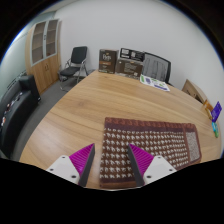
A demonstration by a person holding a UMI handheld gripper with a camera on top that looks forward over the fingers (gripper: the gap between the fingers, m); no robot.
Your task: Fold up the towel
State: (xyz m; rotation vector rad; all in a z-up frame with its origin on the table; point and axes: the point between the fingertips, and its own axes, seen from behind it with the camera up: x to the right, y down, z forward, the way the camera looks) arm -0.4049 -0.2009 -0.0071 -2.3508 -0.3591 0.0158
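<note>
Looking along your fingers: you see a wide wooden table with a patterned towel lying on it just ahead.
Gripper [111, 163]: your two-finger gripper with white fingers is released, the jaws spread wide and nothing between them but towel surface.
Pads [82, 157]: the magenta pads on the inner faces of your fingers show at either side; neither presses on anything.
Towel [152, 143]: the brown rectangular towel with a pale repeating dotted pattern and a darker border lies flat and spread out on the table, its near edge under and between your fingertips, the rest stretching beyond them.
Table [95, 100]: the light wooden tabletop carries the towel at its near part; bare wood runs on past the towel's far edge.
Far end of table: flat paper items [155, 83] rest there, well apart from the towel.
Beside the towel: a small purple and green object [216, 112] stands near the table's edge; you cannot tell what it is.
Room: a black chair [73, 66] stands on the floor beyond the table, near a wooden cabinet [43, 55] against the wall, and dark shelving [128, 64] lines the far wall.
</note>
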